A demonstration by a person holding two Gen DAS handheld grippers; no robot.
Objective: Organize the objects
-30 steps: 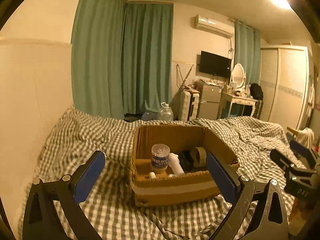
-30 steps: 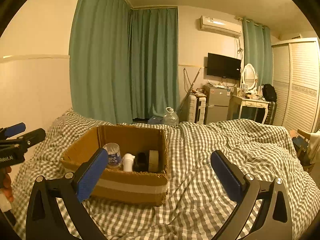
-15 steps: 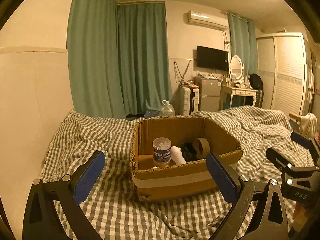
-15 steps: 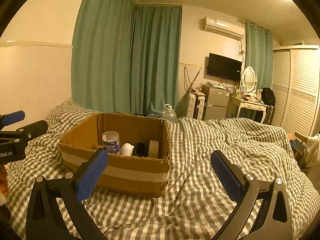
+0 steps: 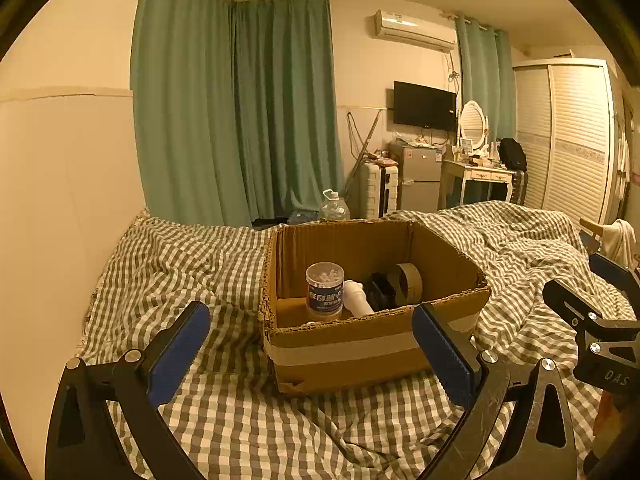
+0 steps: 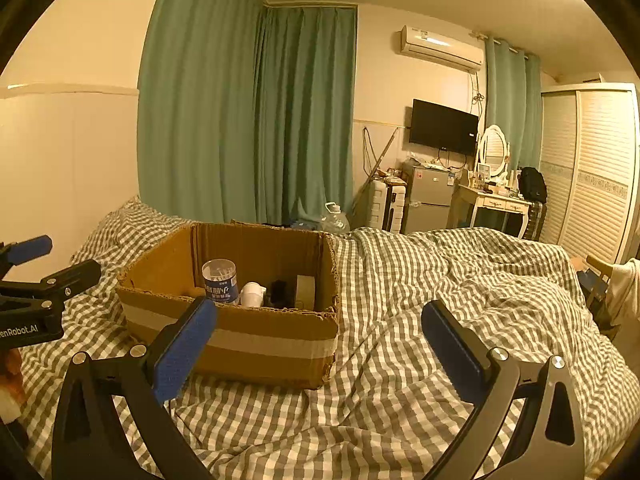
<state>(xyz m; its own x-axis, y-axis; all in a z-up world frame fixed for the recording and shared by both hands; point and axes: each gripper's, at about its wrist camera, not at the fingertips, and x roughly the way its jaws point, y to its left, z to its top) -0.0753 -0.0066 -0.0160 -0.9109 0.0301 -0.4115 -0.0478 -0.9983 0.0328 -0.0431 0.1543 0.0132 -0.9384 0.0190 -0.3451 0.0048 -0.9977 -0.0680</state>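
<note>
The open brown cardboard box [image 5: 372,344] sits on the checked bedspread [image 5: 168,264]; my left gripper [image 5: 310,346] and right gripper [image 6: 320,348] both gape wide, holding nothing.

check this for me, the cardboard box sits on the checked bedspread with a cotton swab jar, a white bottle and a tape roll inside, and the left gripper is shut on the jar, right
Not quite: the left gripper is open and holds nothing, as the left wrist view shows. The rest stands: the cardboard box sits on the checked bedspread with the cotton swab jar, white bottle and tape roll inside.

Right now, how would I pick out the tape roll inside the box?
On the checked bed sits an open cardboard box. The tape roll stands on edge at the right end of the row inside, beside something black; it is the only ring, brownish with a hollow centre.
</note>
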